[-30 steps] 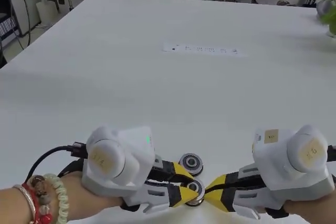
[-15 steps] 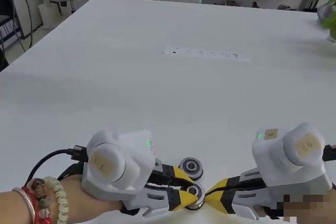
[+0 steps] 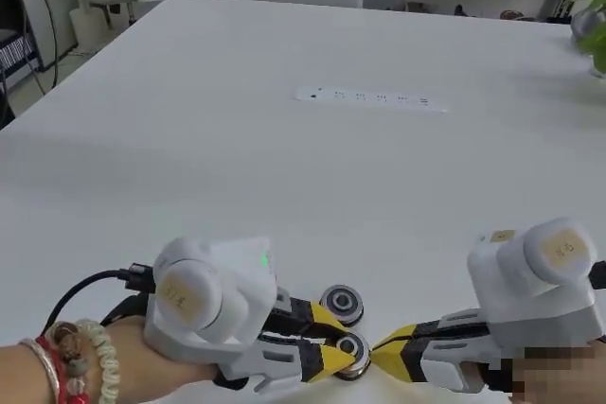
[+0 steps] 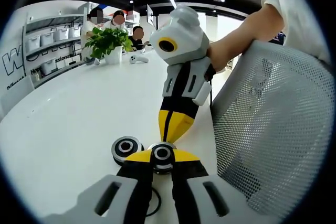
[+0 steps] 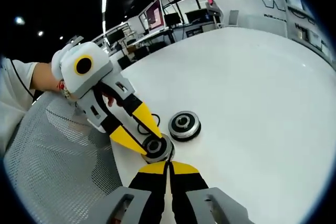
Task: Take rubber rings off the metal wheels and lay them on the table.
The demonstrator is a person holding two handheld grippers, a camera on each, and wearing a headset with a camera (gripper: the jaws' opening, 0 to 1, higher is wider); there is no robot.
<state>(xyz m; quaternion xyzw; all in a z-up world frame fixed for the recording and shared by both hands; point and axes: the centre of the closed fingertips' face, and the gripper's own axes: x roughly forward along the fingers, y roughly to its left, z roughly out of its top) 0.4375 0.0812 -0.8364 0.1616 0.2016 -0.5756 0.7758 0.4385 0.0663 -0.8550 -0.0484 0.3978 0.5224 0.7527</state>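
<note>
Left gripper (image 4: 160,157) clamped one wheel (image 5: 157,147); your right gripper (image 5: 168,165), clenched, touched that wheel's rim. Other wheel (image 5: 184,125) sat just beside it. Your best move was nipping only the rubber ring (image 5: 170,149), peeling outward, left firm.

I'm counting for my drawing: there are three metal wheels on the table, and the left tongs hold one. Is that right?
No, there are two metal wheels, not three. The right gripper view shows both: the held wheel in the left tongs and the free wheel beside it.
</note>
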